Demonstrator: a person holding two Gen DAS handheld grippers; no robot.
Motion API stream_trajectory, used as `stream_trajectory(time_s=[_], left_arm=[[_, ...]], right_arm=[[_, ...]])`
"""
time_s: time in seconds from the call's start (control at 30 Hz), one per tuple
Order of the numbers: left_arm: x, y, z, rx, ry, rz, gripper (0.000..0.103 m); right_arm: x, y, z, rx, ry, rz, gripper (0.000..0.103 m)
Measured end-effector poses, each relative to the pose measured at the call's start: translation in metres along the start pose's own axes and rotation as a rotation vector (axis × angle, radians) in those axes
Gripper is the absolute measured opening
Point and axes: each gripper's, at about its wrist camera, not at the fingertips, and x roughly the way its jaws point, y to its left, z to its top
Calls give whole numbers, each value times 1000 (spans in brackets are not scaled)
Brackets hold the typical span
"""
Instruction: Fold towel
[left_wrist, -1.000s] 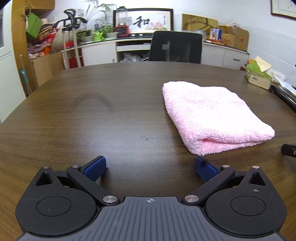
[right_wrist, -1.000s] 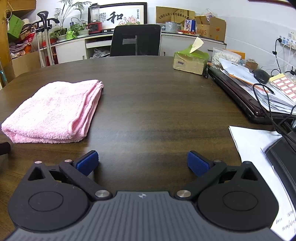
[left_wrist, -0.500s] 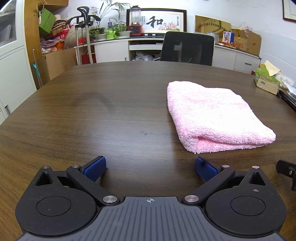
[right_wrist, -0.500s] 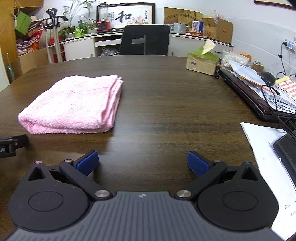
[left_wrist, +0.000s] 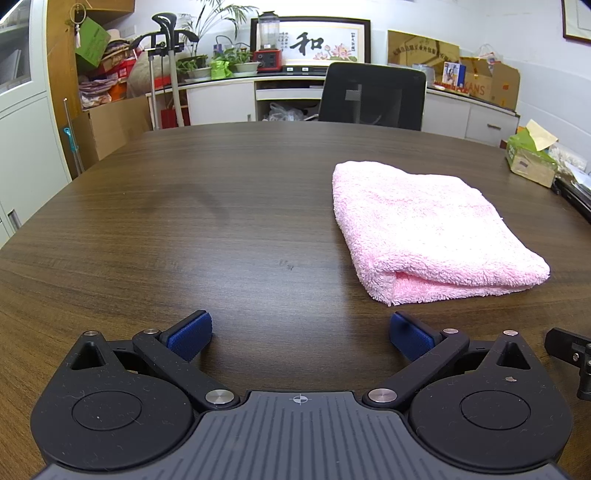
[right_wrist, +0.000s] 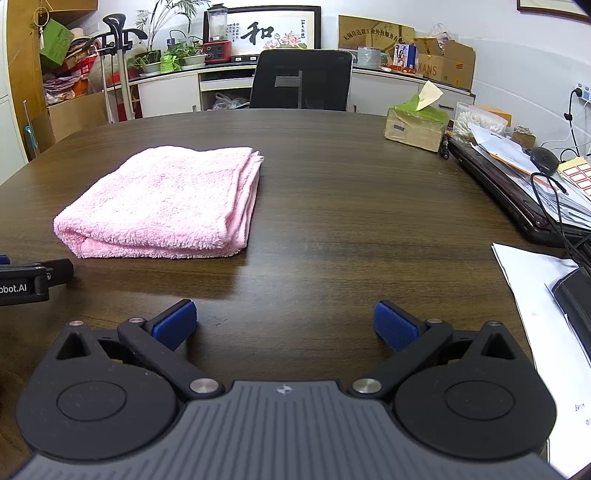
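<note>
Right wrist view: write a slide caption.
Open right gripper hovers over the wooden table, folded pink towel ahead-left.

The towel (left_wrist: 424, 225) (right_wrist: 166, 199) is pink and fluffy, folded into a thick, flat rectangle — several layers stacked, their edges lined up along one long side (the side seen best from the right wrist view). It lies on the dark wooden table (left_wrist: 221, 221) (right_wrist: 351, 206), the rounded fold toward the cameras.
</note>
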Motion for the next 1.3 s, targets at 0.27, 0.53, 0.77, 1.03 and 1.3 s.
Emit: stream_trajectory(time_s=[0.27,0.53,0.77,1.03,1.3], left_arm=[[-10,-12,-9,19,0,-22,103],[-13,-21,-12,19,0,-23,103],[-12,-22,-12,17,0,-20,103],[-13,-23,-12,19,0,-22,103],[-12,-20,-11,35,0,-40,103]], right_arm=[[-5,12,-4,-25,1,30,103],[-6,23,-5,24,-1,-23,103],[-7,23,-6,42,-1,-42,103],[-8,22,-7,46,0,-48,103],[-10,21,-8,36,0,-37,103]])
